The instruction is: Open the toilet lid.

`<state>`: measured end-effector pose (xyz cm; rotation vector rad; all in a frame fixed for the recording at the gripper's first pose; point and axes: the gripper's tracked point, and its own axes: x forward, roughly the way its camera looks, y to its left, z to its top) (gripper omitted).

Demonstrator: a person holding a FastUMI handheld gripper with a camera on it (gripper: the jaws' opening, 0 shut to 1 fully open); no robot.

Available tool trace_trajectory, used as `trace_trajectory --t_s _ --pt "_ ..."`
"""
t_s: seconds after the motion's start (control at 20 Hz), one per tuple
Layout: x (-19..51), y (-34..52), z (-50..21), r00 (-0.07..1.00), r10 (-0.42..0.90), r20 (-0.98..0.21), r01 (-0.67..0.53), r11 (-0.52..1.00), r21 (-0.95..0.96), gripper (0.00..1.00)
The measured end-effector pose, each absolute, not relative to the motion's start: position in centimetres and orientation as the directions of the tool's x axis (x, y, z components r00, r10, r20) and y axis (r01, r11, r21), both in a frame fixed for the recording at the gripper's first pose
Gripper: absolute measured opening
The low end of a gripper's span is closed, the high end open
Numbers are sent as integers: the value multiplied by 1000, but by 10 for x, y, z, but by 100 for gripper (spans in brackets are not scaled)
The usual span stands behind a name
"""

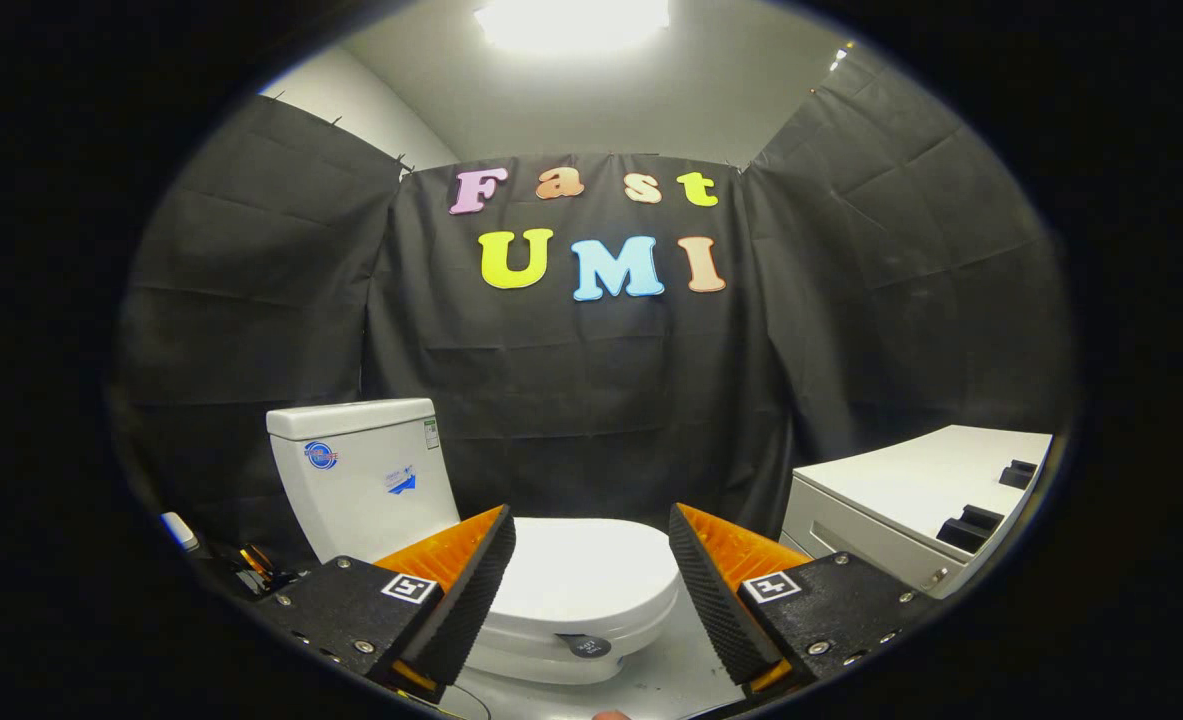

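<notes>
A white toilet stands ahead of me with its lid point(581, 570) lying flat and closed on the seat. Its tank point(361, 470) rises behind the lid, against the black cloth wall, and carries small stickers. My gripper point(591, 528) is open, with a wide gap between the two fingers and nothing held. The lid lies beyond and between the fingers, and its front edge shows low in the gap. The left finger point(471, 585) covers part of the lid's left side.
A white cabinet point(911, 500) with dark recessed handles on top stands to the right of the toilet. Small objects point(251, 565), including a white bottle, lie on the floor left of the tank. Pale floor point(671, 670) shows in front of the bowl.
</notes>
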<state>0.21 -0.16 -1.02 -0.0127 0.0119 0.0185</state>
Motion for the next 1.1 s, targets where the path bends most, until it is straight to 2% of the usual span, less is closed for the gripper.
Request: trace_trajectory --t_s 0.6,1.1 --pt "27 -7 -45 993 79 -82 -73 994 80 95" --pt "54 -24 -111 952 160 -260 -60 933 355 95"
